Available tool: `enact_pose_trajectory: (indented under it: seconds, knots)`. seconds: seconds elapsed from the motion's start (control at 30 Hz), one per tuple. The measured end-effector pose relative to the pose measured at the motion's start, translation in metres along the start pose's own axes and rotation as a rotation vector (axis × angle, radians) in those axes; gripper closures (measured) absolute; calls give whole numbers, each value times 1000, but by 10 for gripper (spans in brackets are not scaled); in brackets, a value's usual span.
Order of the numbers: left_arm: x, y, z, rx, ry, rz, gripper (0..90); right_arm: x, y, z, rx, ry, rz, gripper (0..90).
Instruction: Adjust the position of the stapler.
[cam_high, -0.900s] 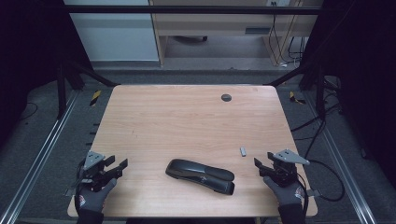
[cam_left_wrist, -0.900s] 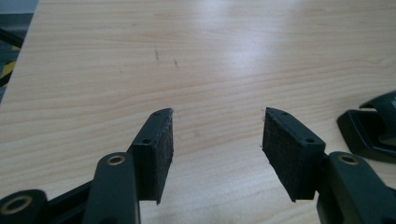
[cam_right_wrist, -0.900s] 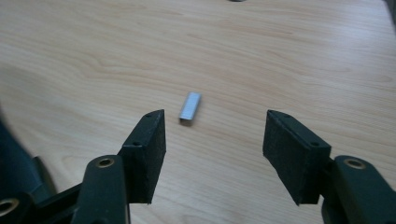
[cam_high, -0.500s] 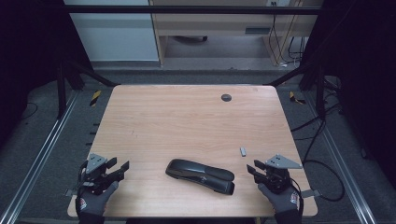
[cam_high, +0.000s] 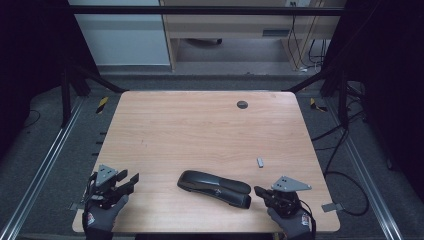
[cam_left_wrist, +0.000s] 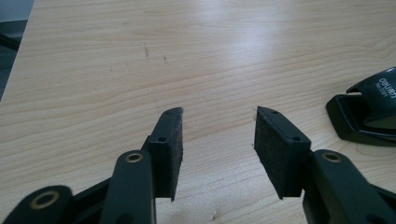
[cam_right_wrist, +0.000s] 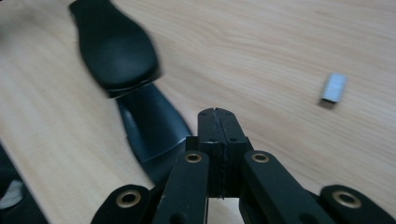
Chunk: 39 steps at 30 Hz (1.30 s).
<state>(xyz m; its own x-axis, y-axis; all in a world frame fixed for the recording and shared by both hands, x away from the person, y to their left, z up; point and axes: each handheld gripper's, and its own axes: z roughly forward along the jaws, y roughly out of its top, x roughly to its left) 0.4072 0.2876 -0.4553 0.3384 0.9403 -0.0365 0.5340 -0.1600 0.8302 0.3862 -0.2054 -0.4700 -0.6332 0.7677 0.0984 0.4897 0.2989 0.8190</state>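
Observation:
A black stapler (cam_high: 215, 187) lies on its side near the front of the wooden table (cam_high: 200, 130); its front end (cam_left_wrist: 369, 112) shows at the right of the left gripper view, its length (cam_right_wrist: 126, 88) in the right gripper view. A small grey block of staples (cam_high: 260, 162) (cam_right_wrist: 334, 87) lies to its right. My left gripper (cam_high: 131, 182) (cam_left_wrist: 217, 140) stands open at the table's front left with nothing between its pads. My right gripper (cam_high: 259, 191) (cam_right_wrist: 217, 116) is shut on nothing, its tip just right of the stapler's rear end.
A round dark grommet (cam_high: 242, 104) sits in the table near its far edge. Metal rails (cam_high: 45, 160) and cables (cam_high: 345, 175) run along the floor on both sides. Yellow-black tape marks (cam_high: 101, 104) lie at the far corners. A desk stands beyond the table.
My right gripper has moved left toward the stapler's rear end. My left gripper has shifted slightly toward the table's front edge.

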Motion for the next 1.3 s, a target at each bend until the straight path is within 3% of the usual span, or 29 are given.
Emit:
enact_pose_trajectory:
  seconds: [0.27,0.47,0.7,1.03,1.3]
  knots:
    - [-2,0,0,2,10,11,600,21,-4,15,55,95,-40,900]
    - [-2,0,0,1,17,14,607,34,-6,26,112,127,-76,900]
    - [-2,0,0,7,16,24,592,35,-8,30,148,150,-76,900]
    - [-1,0,1,9,22,17,578,36,-10,34,212,135,-69,900]
    - [-1,0,1,10,26,11,577,33,-10,34,205,111,-78,900]
